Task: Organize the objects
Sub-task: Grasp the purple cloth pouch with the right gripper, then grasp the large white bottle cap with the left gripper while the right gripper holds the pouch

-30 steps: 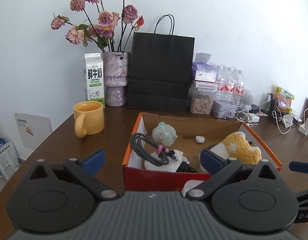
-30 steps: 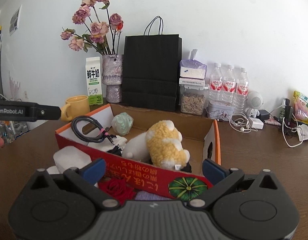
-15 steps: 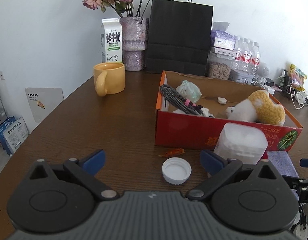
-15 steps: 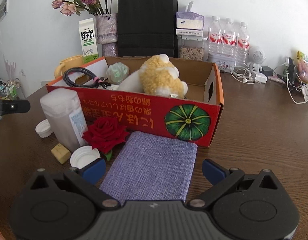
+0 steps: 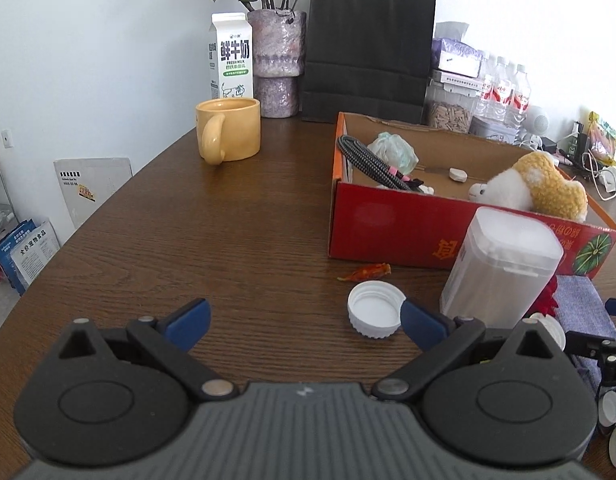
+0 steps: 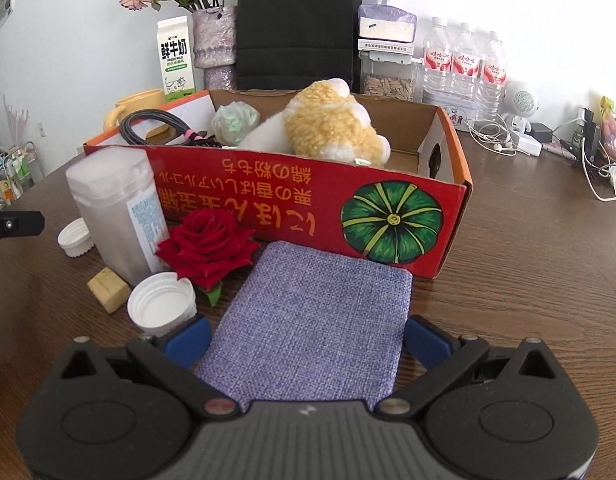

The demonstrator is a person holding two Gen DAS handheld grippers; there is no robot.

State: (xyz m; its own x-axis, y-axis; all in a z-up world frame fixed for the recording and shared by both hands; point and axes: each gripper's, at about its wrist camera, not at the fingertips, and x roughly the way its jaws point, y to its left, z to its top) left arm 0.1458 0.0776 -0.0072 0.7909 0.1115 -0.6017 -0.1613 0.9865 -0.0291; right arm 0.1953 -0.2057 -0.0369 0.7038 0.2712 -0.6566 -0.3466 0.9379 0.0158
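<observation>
Tools both spread wide, gripping nothing. Right tool [image 6: 306,338] low over purple fabric pouch [image 6: 314,312], which lies flat on tabletop [image 6: 528,264] against red cardboard box [image 6: 308,204]. Left tool [image 5: 304,320] above bare wood, right pad beside white bottle cap [image 5: 374,314]. Frosted plastic container [image 5: 500,268] upright before box; plush toy [image 6: 328,124] inside box.

Plain white wall [image 5: 108,60] behind, evenly lit, brightest toward upper right. Dark brown wood-grain desk [image 5: 228,240], curved left edge. Wire rack [image 6: 12,168] stands at far left by the wall. White board [image 5: 93,184] leans against the wall below desk level; pale floor [image 5: 0,300] visible.
</observation>
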